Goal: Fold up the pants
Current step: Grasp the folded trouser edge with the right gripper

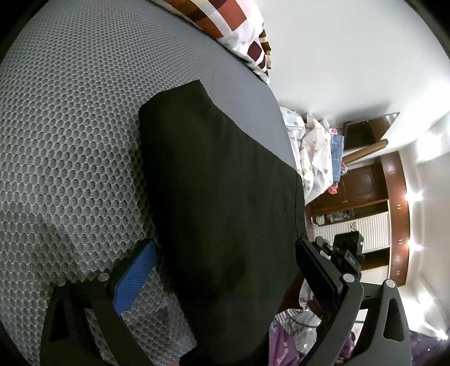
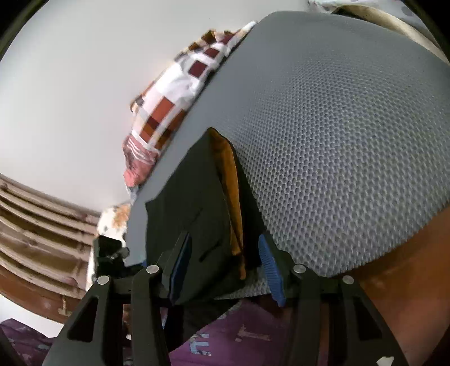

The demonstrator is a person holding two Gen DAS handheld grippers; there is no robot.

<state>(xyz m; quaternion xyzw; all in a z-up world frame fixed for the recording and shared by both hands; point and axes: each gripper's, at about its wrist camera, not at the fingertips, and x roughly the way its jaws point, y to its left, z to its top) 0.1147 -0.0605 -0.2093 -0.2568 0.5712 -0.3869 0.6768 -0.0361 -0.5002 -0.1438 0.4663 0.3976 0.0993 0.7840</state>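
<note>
Lying folded on the grey mesh mattress (image 1: pixel 70 140): black pants (image 1: pixel 219 183); left gripper (image 1: pixel 225 270) wide, right gripper (image 2: pixel 225 261) part-open, both astride near edge, neither gripping; square layers before pressing flat.

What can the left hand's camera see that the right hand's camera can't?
Only the left wrist view shows the hanging clothes, a white radiator and the left gripper open around the black pants. Only the right wrist view shows an orange-brown lining in the pants and the right gripper. Both show the pants, the gray mesh mattress and the checkered pillow.
</note>
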